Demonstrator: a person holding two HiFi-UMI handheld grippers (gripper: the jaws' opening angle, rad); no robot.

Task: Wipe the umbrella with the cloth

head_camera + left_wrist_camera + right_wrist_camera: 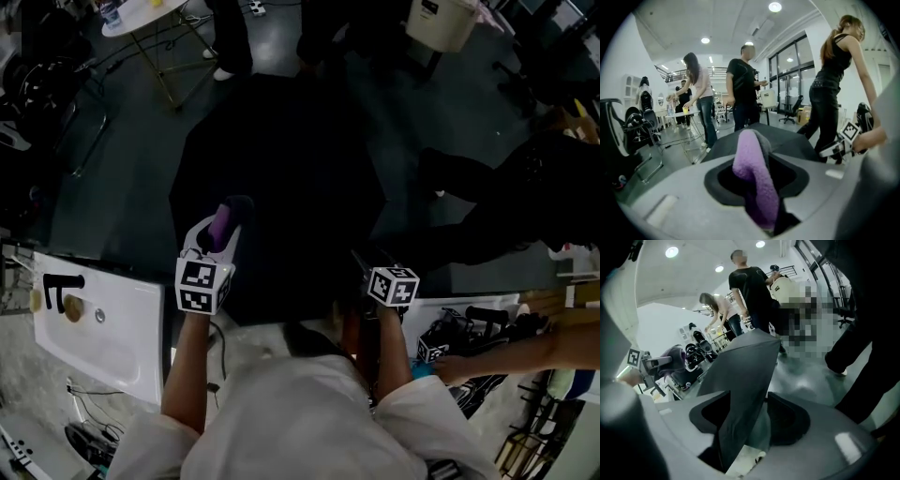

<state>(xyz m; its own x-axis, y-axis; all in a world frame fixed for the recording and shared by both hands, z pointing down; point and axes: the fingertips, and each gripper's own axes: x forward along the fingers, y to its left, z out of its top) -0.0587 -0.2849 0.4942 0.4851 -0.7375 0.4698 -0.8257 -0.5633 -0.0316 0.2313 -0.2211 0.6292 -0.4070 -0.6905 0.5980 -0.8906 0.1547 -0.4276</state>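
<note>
Checking grips first: your left gripper has its jaws clamped on the purple cloth, w/ a fold standing up between them. Your right gripper has its jaws wide apart, and the rim of the umbrella passes between them; the pads don't appear to press on it. Location: the umbrella sits open on the floor directly in front of you, black, canopy side up, w/ both grippers at its near edge. Handling, est.: the canopy fabric looks thin and slack and is prob. slick, so expect it to dent and slide under wiping pressure. The whole item is likely light and apt to roll or skate on the floor. Rec. you take hold at the rim, where the frame should give some stiffness, not mid-panel. The cloth reads as soft, fluffy and compliant, so low risk of marking the fabric. View comparison: the head view gives the overall layout and the canopy's extent but is too dark to show either jaw state. Only the left gripper view confirms the pinch on the cloth; it also shows the canopy just beyond the jaws and bystanders standing past it. Only the right gripper view shows the panel edge running through the open jaws. Ribs and handle: not discernible in any view.
</note>
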